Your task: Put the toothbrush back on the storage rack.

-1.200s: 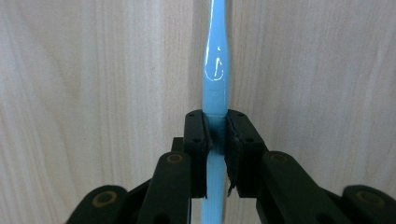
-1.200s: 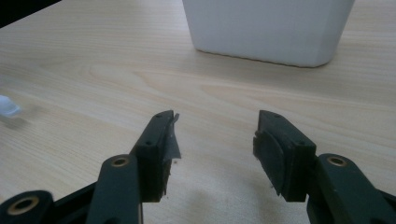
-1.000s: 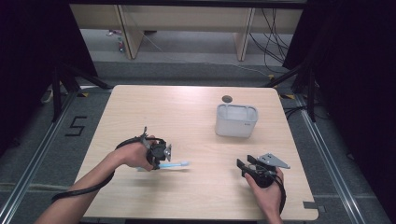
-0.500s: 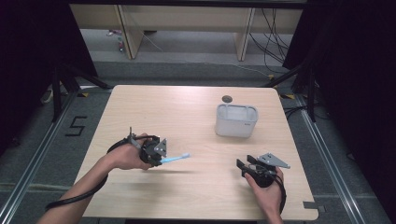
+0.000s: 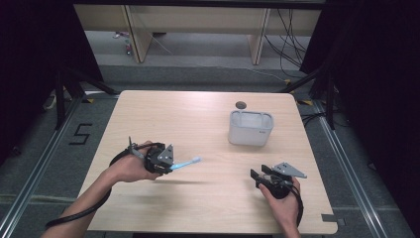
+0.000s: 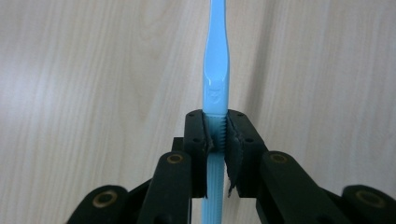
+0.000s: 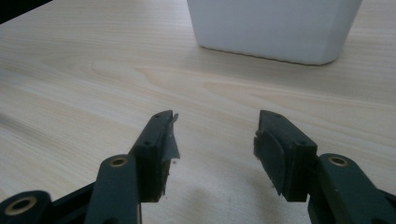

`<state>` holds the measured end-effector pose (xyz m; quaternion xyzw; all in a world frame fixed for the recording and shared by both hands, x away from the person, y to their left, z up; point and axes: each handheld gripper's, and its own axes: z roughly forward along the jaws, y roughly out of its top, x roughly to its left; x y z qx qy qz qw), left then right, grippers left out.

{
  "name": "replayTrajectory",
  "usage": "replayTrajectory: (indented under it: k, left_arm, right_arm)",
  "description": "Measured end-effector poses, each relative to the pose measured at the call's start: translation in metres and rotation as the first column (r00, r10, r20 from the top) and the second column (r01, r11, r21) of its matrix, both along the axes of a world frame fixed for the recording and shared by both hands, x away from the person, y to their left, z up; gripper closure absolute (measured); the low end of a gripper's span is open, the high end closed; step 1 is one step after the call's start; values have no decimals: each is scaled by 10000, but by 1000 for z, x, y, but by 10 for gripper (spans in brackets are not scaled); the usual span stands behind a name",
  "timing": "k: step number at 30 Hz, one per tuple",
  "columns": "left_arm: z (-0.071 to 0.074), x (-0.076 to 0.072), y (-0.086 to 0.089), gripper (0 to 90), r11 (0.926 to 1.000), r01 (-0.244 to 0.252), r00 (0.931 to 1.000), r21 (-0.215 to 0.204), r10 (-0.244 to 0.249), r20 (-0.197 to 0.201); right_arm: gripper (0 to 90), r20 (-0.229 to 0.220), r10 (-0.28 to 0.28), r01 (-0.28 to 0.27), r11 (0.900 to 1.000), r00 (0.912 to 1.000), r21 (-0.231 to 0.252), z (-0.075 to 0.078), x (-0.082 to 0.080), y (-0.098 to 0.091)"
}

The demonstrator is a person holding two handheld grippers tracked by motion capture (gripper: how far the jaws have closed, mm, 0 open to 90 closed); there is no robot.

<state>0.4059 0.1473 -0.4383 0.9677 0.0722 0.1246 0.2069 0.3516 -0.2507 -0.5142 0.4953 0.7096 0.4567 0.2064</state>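
Note:
A light blue toothbrush (image 5: 187,162) is held above the table at the left, its head pointing right toward the white container (image 5: 250,128). My left gripper (image 5: 171,167) is shut on its handle; in the left gripper view the toothbrush (image 6: 215,70) runs straight up from between the jaws of the left gripper (image 6: 217,135). My right gripper (image 5: 255,176) rests low near the front right of the table, open with nothing between its jaws. In the right gripper view the right gripper (image 7: 215,135) faces the white container (image 7: 275,28), which stands a little way beyond.
The wooden table (image 5: 163,114) has a small dark round spot (image 5: 241,104) just behind the container. Cables trail from both grippers off the front edge. Table legs and wires stand on the grey floor beyond the far edge.
My left gripper has lifted the toothbrush off the table and carried it slightly left and up. The right gripper has stayed where it was.

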Motion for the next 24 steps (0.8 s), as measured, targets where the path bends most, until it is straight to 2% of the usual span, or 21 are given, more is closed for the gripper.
replayTrajectory:
  k: [1, 2, 3, 5, 8, 10, 11, 12, 13, 15, 17, 18, 19, 20, 21, 22, 23, 24]
  left_arm:
    - [-1, 1, 1, 787, 9998, -49, 10000, -171, 48, -49]
    - [-1, 1, 1, 787, 9998, -49, 10000, -171, 48, -49]
    - [-2, 1, 2, 787, 9979, -302, 9995, -574, 299, -69]
    - [-1, 1, 3, 787, 9979, -257, 9997, -594, 260, 48]
    - [-1, 2, 5, 787, 9930, -512, 9982, -1063, 542, 253]
    - [-1, 2, 6, 787, 9904, -561, 9975, -1265, 610, 351]
    - [-2, 1, 6, 786, 9894, -637, 9969, -1302, 690, 366]
    - [-3, 0, 6, 786, 9867, -736, 9953, -1449, 818, 511]
    - [-4, 1, 7, 786, 9869, -760, 9947, -1424, 849, 574]
    - [-6, 0, 7, 787, 9819, -795, 9924, -1718, 941, 790]
    - [-6, -1, 8, 787, 9796, -865, 9921, -1813, 1014, 746]
    - [-7, -1, 8, 787, 9761, -877, 9900, -1990, 1076, 915]
    - [-7, -2, 9, 787, 9713, -975, 9889, -2168, 1191, 888]
    - [-7, -2, 9, 787, 9686, -991, 9882, -2281, 1227, 915]
    - [-7, -2, 9, 787, 9686, -991, 9882, -2281, 1227, 915]
    - [-7, -1, 10, 787, 9673, -978, 9896, -2339, 1194, 799]
    - [-7, -1, 10, 787, 9673, -978, 9896, -2339, 1194, 799]
    - [-8, -2, 11, 787, 9610, -1147, 9865, -2515, 1399, 849]
  right_arm:
    - [472, 53, 2, -2, 10000, 10000, -29, 0, 0, 0]
    - [472, 53, 2, -2, 10000, 10000, -29, 0, 0, 0]
    - [472, 45, 0, 1, 9999, 10000, -101, 0, 0, 0]
    - [472, 58, 32, -31, 9999, 10000, -104, 0, 0, 0]
    - [472, 265, 91, -91, 10000, 9996, -1, -1, 1, 2]
    - [472, 142, 80, -83, 9997, 9999, 247, -1, 1, 4]
    - [472, 245, 139, -142, 9998, 9996, 146, -2, 1, 4]
    - [472, -265, -144, 151, 9995, 9995, 283, 1, -3, 6]
    - [472, 60, 58, -59, 9997, 10000, 223, 0, -1, 5]
    - [472, 3, -40, 40, 10000, 10000, 73, 1, -3, 5]
    - [472, 125, 14, -13, 10000, 9999, -4, 0, -2, 5]
    - [472, 125, 14, -13, 10000, 9999, -4, 0, -2, 5]
    - [472, 513, 160, -159, 9999, 9986, -19, -1, 0, 5]
    - [472, 369, 212, -218, 9996, 9991, 163, -1, 0, 7]
    - [472, 377, 201, -207, 9997, 9991, 147, -1, 0, 7]
    - [472, 626, 162, -155, 9998, 9979, -127, -1, 0, 6]
    - [472, 475, 191, -182, 9997, 9987, -190, 0, -1, 6]
    - [472, 442, 157, -149, 9997, 9989, -178, 0, -1, 7]
